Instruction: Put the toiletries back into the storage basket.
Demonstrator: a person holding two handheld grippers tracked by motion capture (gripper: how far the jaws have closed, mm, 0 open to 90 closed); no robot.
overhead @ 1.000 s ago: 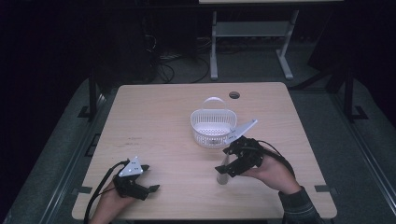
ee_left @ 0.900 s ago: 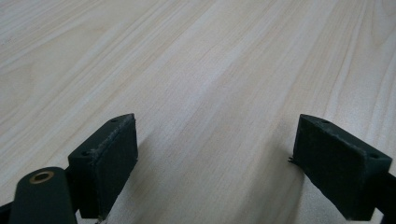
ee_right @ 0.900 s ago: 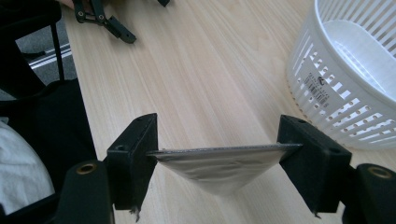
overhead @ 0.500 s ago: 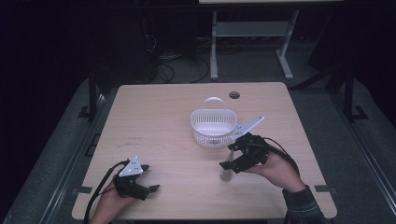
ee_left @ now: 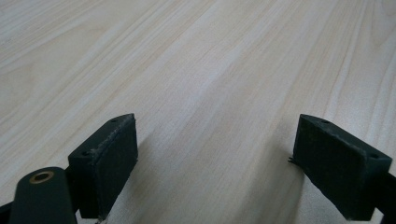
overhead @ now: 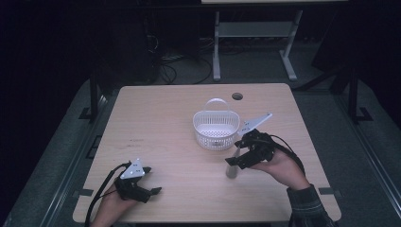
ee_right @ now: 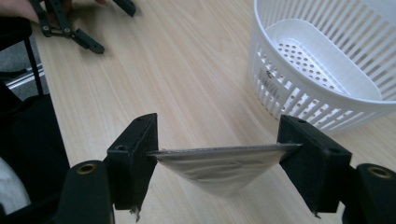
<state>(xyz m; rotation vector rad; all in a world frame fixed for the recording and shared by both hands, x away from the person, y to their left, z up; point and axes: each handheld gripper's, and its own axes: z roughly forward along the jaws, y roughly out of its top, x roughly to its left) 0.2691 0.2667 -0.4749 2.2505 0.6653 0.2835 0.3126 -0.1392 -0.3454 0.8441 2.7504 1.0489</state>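
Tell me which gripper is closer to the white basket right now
Right. The right gripper hangs just off the white basket's near right side, clamping a thin silvery piece. The left gripper sits open at the table's near left corner, well away from it.

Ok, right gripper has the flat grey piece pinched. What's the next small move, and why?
Probably lift and carry it toward the white basket. The right gripper holds the flat grey piece edge to edge between its jaws, just above the table, and the basket stands open and empty close beside it. The left gripper rests open, far off.
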